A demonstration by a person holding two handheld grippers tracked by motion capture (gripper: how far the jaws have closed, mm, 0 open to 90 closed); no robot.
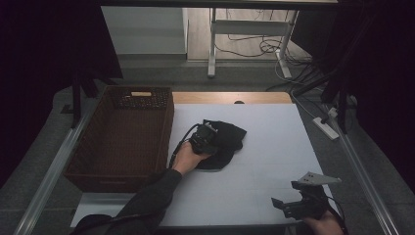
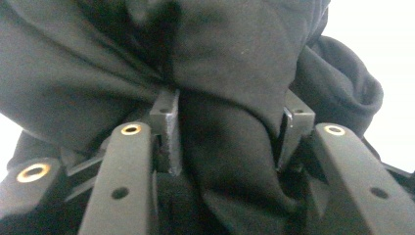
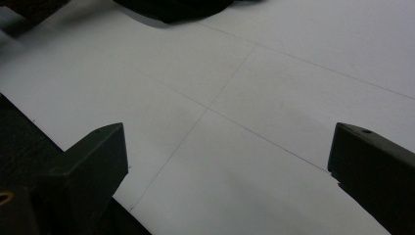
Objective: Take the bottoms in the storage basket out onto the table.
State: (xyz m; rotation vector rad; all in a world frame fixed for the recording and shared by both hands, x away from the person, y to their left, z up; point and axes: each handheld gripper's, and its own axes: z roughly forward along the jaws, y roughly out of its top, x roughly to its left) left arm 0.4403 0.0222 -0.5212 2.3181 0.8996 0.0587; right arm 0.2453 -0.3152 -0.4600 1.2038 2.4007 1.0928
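One wicker basket (image 1: 122, 139) left of black cloth (image 1: 227, 139), white table (image 1: 269, 161)

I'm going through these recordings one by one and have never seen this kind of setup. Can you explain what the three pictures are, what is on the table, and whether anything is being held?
There is no robot here: a person holds a hand-operated two-jaw gripper in each hand. The high view looks down from above the person's side of the white table. The other two pictures come from cameras riding on the grippers, looking along their black jaws.

On the table lie a crumpled black cloth and, at the left, a brown wicker basket.

The left gripper has a fold of the cloth between its jaws and looks closed on it. The right gripper sits near the table's front right corner, jaws wide apart over bare table, holding nothing.
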